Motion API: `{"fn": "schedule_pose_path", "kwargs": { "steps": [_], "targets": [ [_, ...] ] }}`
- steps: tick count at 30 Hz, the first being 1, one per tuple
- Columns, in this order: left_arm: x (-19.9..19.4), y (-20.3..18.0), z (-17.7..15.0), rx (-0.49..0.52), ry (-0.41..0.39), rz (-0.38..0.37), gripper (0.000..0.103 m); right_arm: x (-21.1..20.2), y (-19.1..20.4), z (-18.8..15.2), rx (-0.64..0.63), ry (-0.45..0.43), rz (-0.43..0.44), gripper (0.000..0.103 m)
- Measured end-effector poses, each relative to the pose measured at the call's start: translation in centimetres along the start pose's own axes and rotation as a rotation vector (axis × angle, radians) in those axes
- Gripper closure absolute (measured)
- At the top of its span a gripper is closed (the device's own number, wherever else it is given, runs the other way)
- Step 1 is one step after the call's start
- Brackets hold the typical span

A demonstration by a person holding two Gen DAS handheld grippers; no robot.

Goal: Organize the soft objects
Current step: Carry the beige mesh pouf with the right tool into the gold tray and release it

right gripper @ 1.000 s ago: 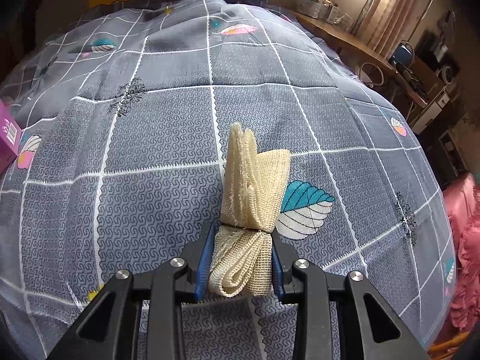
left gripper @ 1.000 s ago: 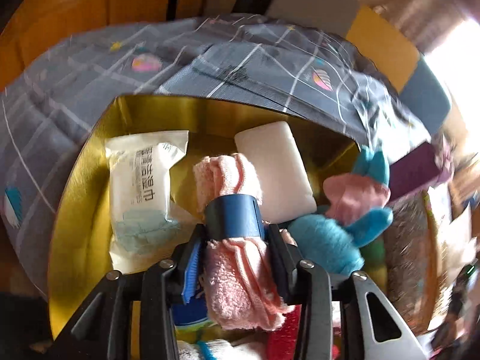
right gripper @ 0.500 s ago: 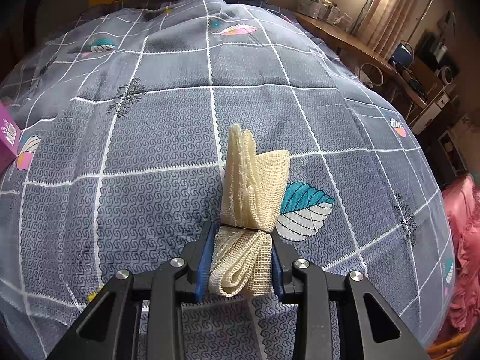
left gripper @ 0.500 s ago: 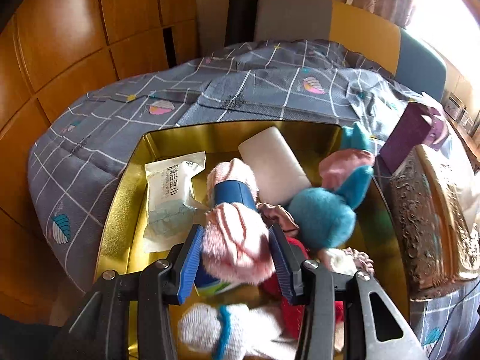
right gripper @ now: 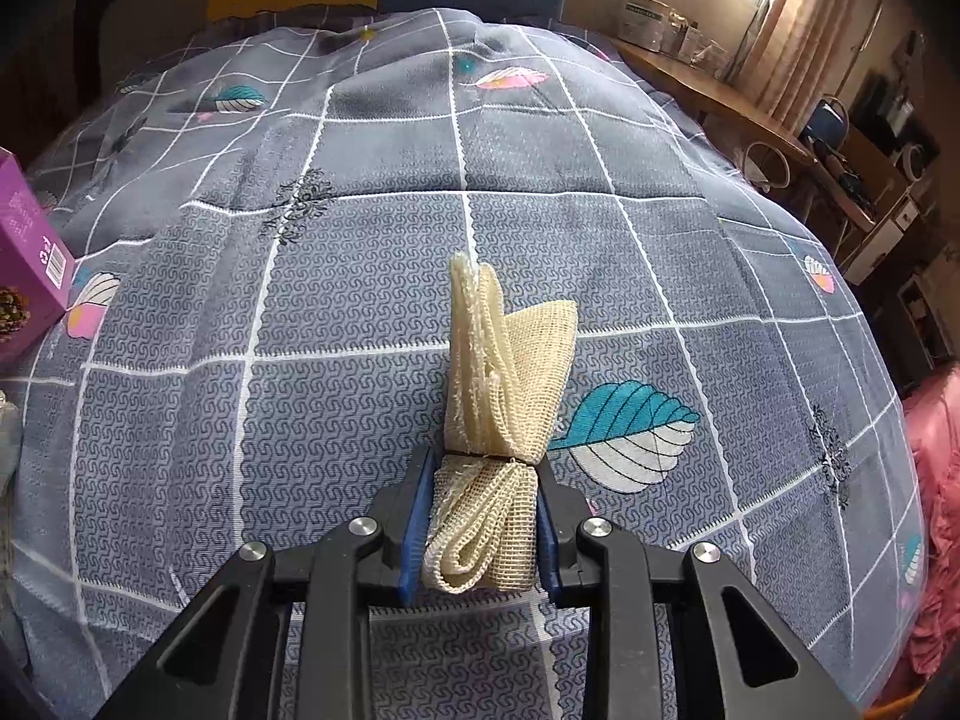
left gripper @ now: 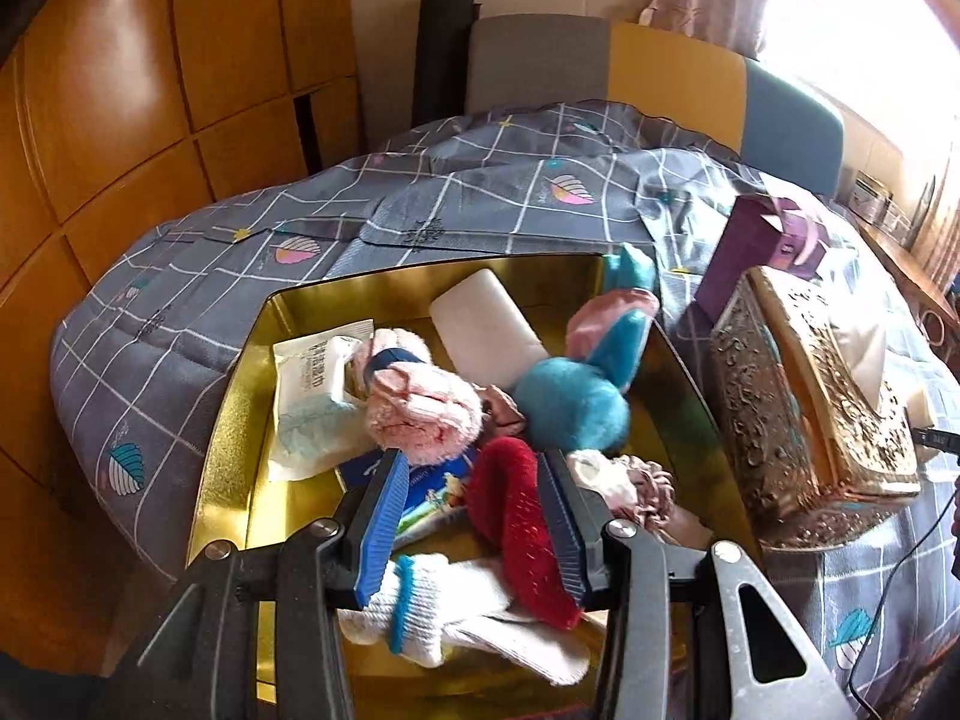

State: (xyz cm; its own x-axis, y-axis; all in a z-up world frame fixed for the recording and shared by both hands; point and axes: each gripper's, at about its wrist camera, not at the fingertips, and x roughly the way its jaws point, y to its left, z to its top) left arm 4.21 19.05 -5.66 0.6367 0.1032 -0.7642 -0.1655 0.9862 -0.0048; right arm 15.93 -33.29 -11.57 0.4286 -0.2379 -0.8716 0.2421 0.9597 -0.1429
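Note:
In the left wrist view a gold box [left gripper: 231,420] on the bed holds soft things: a pink rolled towel with a blue band [left gripper: 423,408], a teal and pink plush toy [left gripper: 573,402], a white pad [left gripper: 486,327], a wipes packet [left gripper: 312,396], a red sock [left gripper: 519,525] and a white sock [left gripper: 432,612]. My left gripper [left gripper: 471,480] is open and empty above the box, just short of the pink towel. In the right wrist view my right gripper [right gripper: 480,480] is shut on a folded cream mesh cloth [right gripper: 498,372] over the grey bedspread [right gripper: 300,360].
An ornate gold tissue box [left gripper: 816,408] stands right of the gold box, with a purple carton [left gripper: 756,246] behind it. The purple carton also shows at the left edge of the right wrist view [right gripper: 30,264]. A wooden wall and headboard lie beyond the bed.
My left gripper has let go of the pink rolled towel, which now lies in the gold box, and has drawn back and up. The right gripper has held still with the cream cloth.

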Motion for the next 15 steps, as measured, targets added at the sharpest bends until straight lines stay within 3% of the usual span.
{"fn": "schedule_pose_path", "kwargs": {
  "steps": [15],
  "targets": [
    [-1.7, -1.7, -0.8, 0.066, -0.028, -0.054, 0.058, 0.3, 0.9, 0.5, 0.022, 0.006, 0.056, 0.074]
  ]
}}
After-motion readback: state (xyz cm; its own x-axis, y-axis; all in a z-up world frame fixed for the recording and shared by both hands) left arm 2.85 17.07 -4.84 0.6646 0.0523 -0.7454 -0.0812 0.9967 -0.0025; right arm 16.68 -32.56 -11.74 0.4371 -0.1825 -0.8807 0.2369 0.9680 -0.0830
